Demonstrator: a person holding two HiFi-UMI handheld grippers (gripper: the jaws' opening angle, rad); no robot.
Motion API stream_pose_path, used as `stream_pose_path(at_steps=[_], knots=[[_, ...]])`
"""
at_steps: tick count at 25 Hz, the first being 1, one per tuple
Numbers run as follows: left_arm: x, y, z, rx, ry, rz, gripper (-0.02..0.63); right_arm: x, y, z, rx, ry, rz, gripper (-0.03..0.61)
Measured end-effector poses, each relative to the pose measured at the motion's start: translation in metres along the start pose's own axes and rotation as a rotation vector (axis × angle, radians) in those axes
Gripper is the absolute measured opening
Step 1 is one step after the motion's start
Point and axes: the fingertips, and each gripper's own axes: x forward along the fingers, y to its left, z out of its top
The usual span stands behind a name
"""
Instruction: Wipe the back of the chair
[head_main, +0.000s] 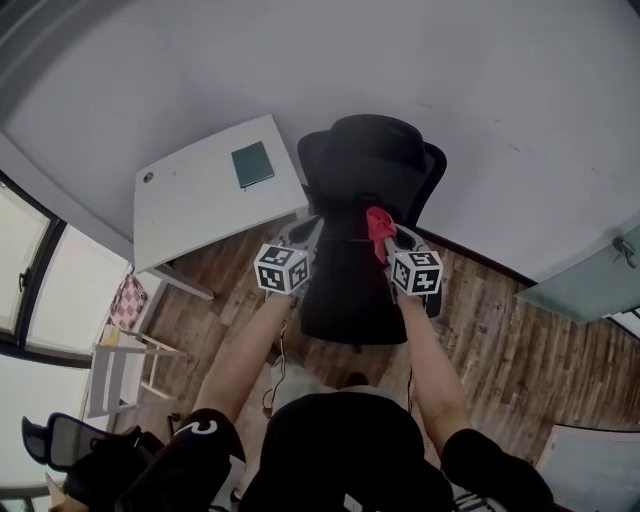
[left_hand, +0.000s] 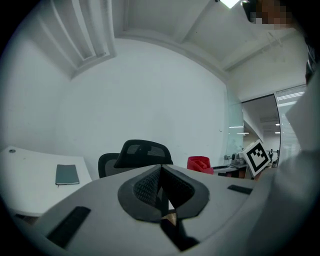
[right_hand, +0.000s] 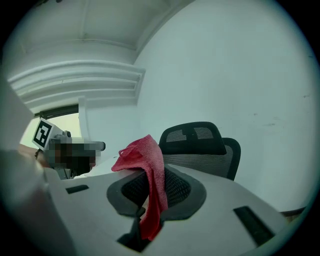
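Observation:
A black mesh office chair (head_main: 365, 165) stands against the white wall, its seat (head_main: 350, 295) turned toward me. The chair back and headrest (right_hand: 192, 136) show in the right gripper view, ahead of the jaws. My right gripper (head_main: 388, 238) is shut on a red cloth (head_main: 378, 228) that hangs over its jaws (right_hand: 150, 170), held above the seat near the backrest. My left gripper (head_main: 305, 234) hovers at the seat's left side, jaws closed together with nothing in them (left_hand: 161, 174). In the left gripper view the chair (left_hand: 142, 152) lies ahead, with the cloth (left_hand: 200, 163) to its right.
A white desk (head_main: 190, 205) with a dark green notebook (head_main: 252, 164) stands left of the chair. A glass panel (head_main: 590, 280) is at the right, windows and a wooden rack (head_main: 125, 350) at the left. Another dark chair (head_main: 60, 440) sits at lower left on the wooden floor.

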Motion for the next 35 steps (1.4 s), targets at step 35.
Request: stream_pose_path(at_steps=[35], knots=[[-0.068,-0.125,0.001,0.084,-0.018,0.033,0.026,-0.158,-0.004,0.003,0.006,-0.070,-0.001,0.069]])
